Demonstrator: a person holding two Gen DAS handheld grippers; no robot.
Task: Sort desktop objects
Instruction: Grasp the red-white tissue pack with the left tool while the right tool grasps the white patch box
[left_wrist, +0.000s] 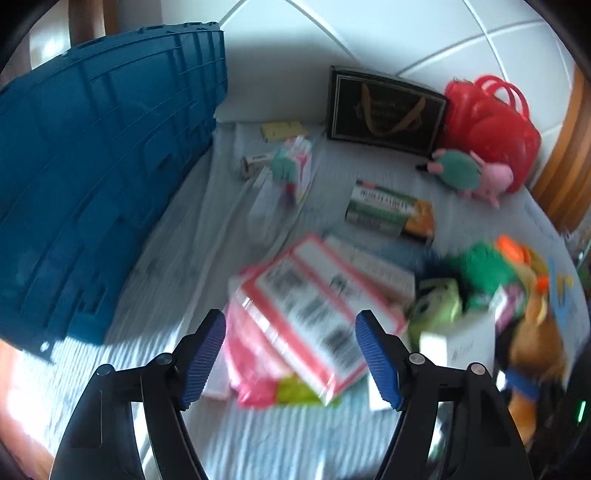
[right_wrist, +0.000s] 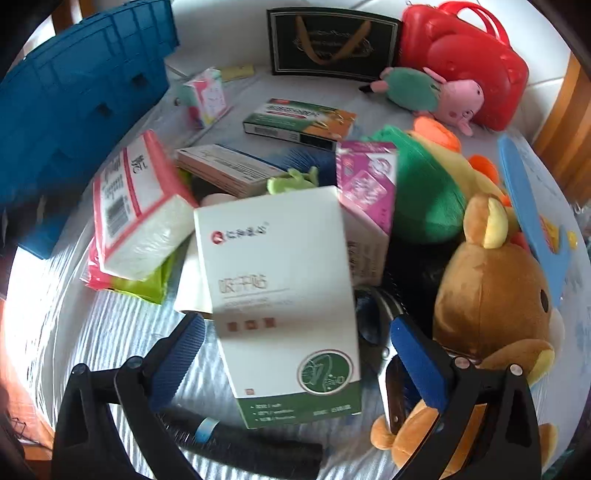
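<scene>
My left gripper (left_wrist: 291, 321) stands open above a red-bordered tissue pack (left_wrist: 314, 314) that lies on pink and green packets; its pads touch nothing. In the right wrist view that tissue pack (right_wrist: 136, 206) lies at the left. My right gripper (right_wrist: 295, 325) is open, with a white box with a green base (right_wrist: 280, 295) between its fingers and a gap on each side. A green-and-orange medicine box (left_wrist: 391, 214) lies farther back on the striped cloth (left_wrist: 277, 443). The left wrist view is blurred.
A blue crate (left_wrist: 92, 184) fills the left side. At the back stand a black gift bag (left_wrist: 384, 110), a red bag (left_wrist: 491, 122) and a pink pig plush (left_wrist: 476, 175). A brown bear plush (right_wrist: 495, 295), a green plush (right_wrist: 424, 192) and a pink box (right_wrist: 365, 181) crowd the right.
</scene>
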